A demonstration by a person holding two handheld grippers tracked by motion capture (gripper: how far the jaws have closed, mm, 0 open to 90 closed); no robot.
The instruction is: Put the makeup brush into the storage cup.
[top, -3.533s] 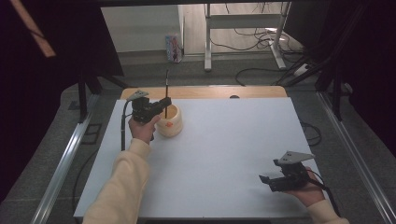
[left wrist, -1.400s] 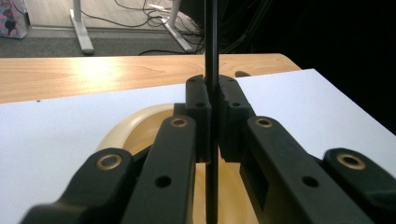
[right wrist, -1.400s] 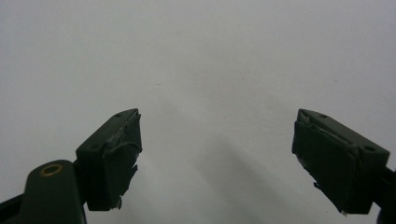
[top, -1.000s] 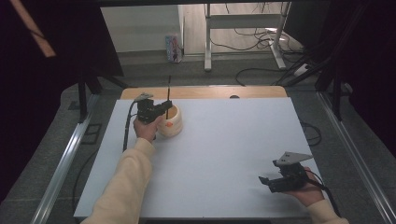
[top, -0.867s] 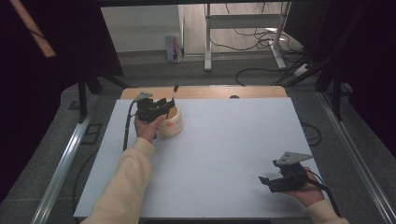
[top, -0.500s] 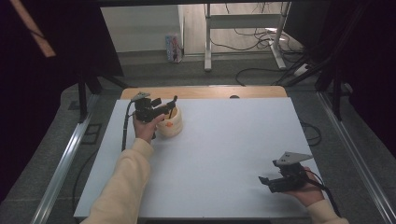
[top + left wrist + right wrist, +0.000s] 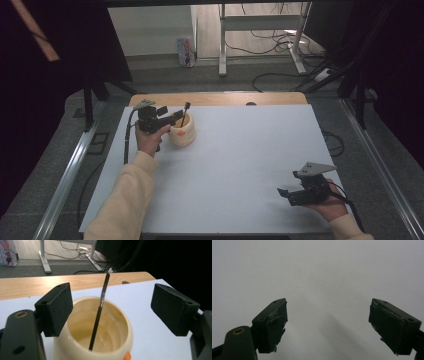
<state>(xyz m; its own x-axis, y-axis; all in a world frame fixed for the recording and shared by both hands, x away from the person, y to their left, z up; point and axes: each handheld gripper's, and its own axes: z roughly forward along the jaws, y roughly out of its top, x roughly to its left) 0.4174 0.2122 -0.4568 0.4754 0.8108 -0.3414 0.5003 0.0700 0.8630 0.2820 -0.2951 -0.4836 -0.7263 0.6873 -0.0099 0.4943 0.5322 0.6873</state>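
Left hand-held gripper (image 7: 172, 119): my jaws have just been opening, now apart. Thin black stirring stick (image 7: 98, 315): released, leaning inside cream round ceramic pot (image 7: 182, 135), upper left of the white desk (image 7: 240, 165). Placement looks done. Right hand-held gripper (image 7: 284, 194): apart, empty, lower right.

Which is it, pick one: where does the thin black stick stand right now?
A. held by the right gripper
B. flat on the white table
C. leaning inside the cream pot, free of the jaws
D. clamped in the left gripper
C: the stick leans inside the pot, untouched between the left gripper's wide-open jaws.
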